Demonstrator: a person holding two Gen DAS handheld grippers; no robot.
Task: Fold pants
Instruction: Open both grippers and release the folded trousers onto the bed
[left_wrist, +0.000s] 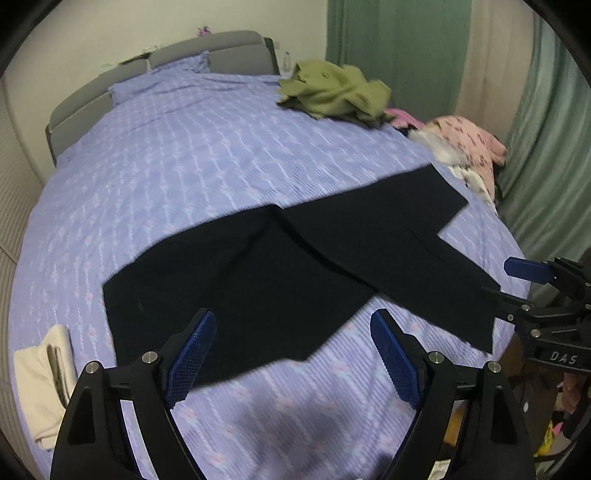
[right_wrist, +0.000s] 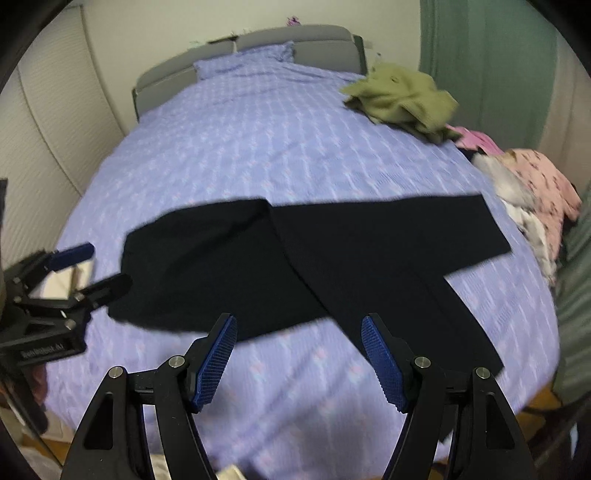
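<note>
Blue-padded fingers of my left gripper (left_wrist: 293, 354) frame the near field, jaws spread wide, nothing between them. Just ahead of the tips lie the black pants (left_wrist: 280, 266), spread flat on the lavender patterned bedspread (left_wrist: 184, 155). Waist end sits ahead and to the left of this gripper; the two legs run off ahead to the right, diverging in a V. The left finger (left_wrist: 192, 354) overlaps the near edge of the waist section in view; I cannot tell whether it touches the cloth.

My right gripper (right_wrist: 299, 354) likewise stands wide apart and holds nothing. From its camera the pants (right_wrist: 295, 258) lie directly ahead, the nearer leg passing just beyond the right finger (right_wrist: 384, 365). Each gripper shows in the other's view: the right one (left_wrist: 517, 284) beside the nearer leg's hem, the left one (right_wrist: 92, 266) beside the waist end.

Outward from the pants:
- folded cream cloth (left_wrist: 44, 384), left of the left gripper, at the bed edge
- crumpled olive garment (left_wrist: 332, 92), far ahead to the right
- pink patterned clothing pile (left_wrist: 469, 144), right of the olive garment, near the farther leg's hem
- grey headboard (left_wrist: 207, 55) and matching pillow (left_wrist: 162, 77), far end
- green curtain (left_wrist: 399, 48), beyond the bed to the right
</note>
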